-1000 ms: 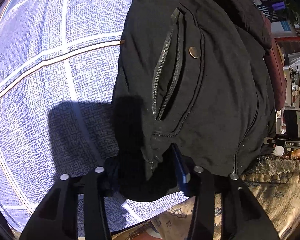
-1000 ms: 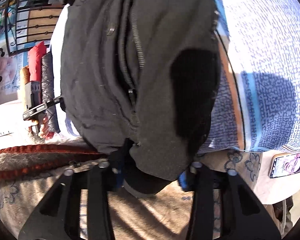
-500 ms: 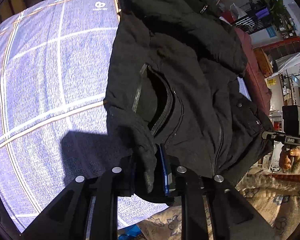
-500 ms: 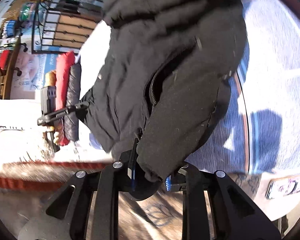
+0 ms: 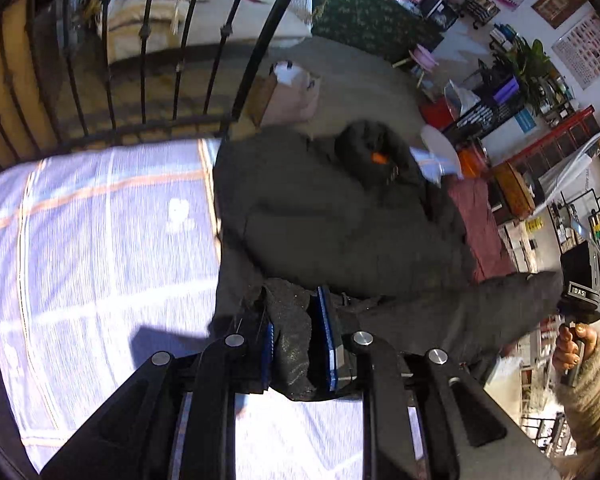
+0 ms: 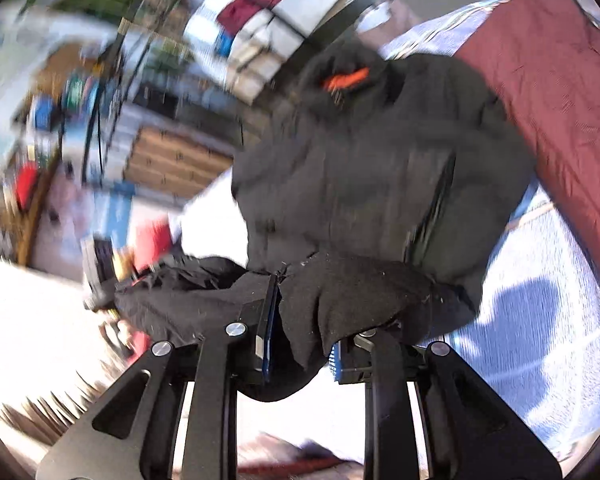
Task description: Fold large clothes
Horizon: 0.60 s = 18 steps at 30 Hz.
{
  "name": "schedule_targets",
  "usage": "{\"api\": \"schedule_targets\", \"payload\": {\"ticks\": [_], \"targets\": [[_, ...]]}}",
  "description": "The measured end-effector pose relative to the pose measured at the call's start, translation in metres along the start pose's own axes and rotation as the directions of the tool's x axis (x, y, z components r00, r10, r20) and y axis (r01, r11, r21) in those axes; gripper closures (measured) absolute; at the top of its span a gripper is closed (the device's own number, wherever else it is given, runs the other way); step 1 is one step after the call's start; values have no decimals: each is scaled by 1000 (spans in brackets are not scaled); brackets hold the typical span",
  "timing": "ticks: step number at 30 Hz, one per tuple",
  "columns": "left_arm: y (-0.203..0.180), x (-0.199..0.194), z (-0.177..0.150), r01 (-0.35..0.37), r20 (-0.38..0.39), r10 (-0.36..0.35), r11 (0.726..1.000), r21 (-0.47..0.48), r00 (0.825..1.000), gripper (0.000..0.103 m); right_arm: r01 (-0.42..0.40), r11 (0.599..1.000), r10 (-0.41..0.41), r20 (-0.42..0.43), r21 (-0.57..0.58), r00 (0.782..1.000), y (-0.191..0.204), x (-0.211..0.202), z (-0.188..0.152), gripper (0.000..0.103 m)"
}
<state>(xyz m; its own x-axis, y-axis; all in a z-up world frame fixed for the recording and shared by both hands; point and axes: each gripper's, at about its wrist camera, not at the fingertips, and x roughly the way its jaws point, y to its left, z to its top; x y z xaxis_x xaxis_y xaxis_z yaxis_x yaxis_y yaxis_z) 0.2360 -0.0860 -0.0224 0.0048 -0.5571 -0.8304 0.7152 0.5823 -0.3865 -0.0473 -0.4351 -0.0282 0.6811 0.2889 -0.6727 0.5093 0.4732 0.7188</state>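
Note:
A large black jacket (image 5: pixel 340 216) lies on a lilac checked bedsheet (image 5: pixel 100 240), its hood with an orange tab (image 5: pixel 378 157) at the far end. My left gripper (image 5: pixel 296 344) is shut on the jacket's near hem, raised off the bed. In the right wrist view the jacket (image 6: pixel 372 176) stretches away, and my right gripper (image 6: pixel 300 344) is shut on the hem's other corner. The right gripper also shows at the right edge of the left wrist view (image 5: pixel 580 292), with the hem stretched to it.
A black metal bed rail (image 5: pixel 160 60) stands beyond the bed. A maroon quilt (image 6: pixel 560 100) lies beside the jacket. Shelves, a plant (image 5: pixel 528 60) and clutter fill the room at the right. A beige blanket (image 5: pixel 204 8) lies behind the rail.
Both grippers have lifted the jacket's hem and carried it up toward the hood end; the views now look along the bed to the rail. The right view is motion-blurred.

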Motion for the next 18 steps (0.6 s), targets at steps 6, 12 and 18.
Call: {"api": "schedule_targets", "payload": {"ticks": [6, 12, 18], "targets": [[-21, 36, 83, -66, 23, 66, 997, 32, 998, 85, -119, 968, 98, 103, 220, 990, -35, -5, 68, 82], [-36, 93, 134, -145, -10, 145, 989, -9, 989, 83, -164, 907, 116, 145, 389, 983, -70, 13, 116, 82], [-19, 131, 155, -157, -72, 147, 975, -156, 986, 73, -142, 876, 102, 111, 461, 989, -109, 32, 148, 82]]}}
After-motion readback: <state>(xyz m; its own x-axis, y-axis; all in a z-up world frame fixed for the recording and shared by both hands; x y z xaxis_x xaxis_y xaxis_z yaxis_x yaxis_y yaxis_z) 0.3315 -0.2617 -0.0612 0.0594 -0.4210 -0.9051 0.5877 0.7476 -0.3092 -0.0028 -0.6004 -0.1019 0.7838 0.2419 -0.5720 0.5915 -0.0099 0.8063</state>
